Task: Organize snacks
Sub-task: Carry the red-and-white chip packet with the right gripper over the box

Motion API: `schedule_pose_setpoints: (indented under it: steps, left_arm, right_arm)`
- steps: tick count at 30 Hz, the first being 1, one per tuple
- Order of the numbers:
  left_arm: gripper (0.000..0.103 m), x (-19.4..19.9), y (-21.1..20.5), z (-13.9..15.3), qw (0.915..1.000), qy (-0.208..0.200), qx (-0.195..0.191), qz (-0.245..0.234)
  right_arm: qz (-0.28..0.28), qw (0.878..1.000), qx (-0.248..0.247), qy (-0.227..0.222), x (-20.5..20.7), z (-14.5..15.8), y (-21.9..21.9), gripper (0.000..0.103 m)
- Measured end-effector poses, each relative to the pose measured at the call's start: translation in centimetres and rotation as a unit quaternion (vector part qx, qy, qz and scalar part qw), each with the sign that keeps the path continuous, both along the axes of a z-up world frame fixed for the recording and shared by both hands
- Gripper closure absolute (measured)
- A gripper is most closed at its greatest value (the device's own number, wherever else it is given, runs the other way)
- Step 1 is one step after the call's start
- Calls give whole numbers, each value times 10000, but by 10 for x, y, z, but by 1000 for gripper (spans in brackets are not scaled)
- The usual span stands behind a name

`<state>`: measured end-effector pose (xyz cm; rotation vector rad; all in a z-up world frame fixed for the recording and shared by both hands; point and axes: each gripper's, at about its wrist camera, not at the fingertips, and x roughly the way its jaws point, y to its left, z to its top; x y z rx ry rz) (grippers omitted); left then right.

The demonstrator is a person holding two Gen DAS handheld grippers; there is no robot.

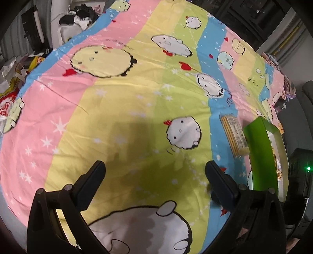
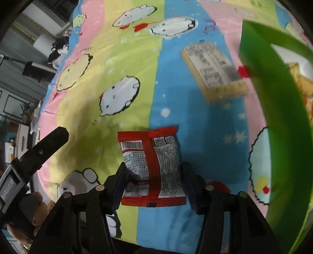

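Note:
My right gripper is shut on a small red snack packet, back side up with barcode and print showing, held above the bed sheet. A yellow snack pack with a printed label lies flat on the blue stripe further off, just left of a green box with snacks inside. In the left wrist view my left gripper stands open over the sheet with nothing between its fingers. The yellow snack pack and the green box sit to its right.
A striped cartoon bed sheet covers the whole surface. Bags and packages lie off the left edge, dark clothes at the far corner. The left gripper's finger shows at the left of the right wrist view.

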<state>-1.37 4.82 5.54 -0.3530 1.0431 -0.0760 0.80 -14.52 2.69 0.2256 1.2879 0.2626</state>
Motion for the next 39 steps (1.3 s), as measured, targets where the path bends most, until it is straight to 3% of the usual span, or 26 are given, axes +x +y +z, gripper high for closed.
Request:
schedule_pose_setpoints:
  steps: [3,7,12,17,25,27,29,35,39]
  left_arm:
    - [3,-3,-2,-4,9999,116,-114,-37]
    - [7,-9,-10,-2,9994,77,-258,-201]
    - [29,-13,-40,-7,9958,180,-496,-752]
    - [49,-19,-76,-18,9901,338,-537,-1252]
    - [53,-18,-101,-28,9878,414,-274,-1479]
    - [61,-17,-103,-28,9875,396,-266,-1499]
    - [67,-17,-105,-29,9860,373,-311,-1594]
    - [68,-23,-113,-20,9864,188,-125,-1629]
    - [69,-26,-123,2,9840,-195,-28,-1770]
  right_arm:
    - [-82,9998,182,-20,-5,7,-9,38]
    - [-393,9975,427,-403,-17,25,-31,37]
    - [-612,9921,820,-727,-21,34,-48,37]
    - [-529,9896,1226,-544,-15,20,-46,40]
    - [-368,9904,1326,-130,-10,-8,-36,44]
    - [-364,9900,1359,-71,-10,-12,-35,48]
    - [-331,9906,1325,-111,-11,-13,-33,50]
    - [-345,9919,1206,-196,-16,-7,-31,54]
    - [-404,9900,1266,-481,-23,12,-39,54]
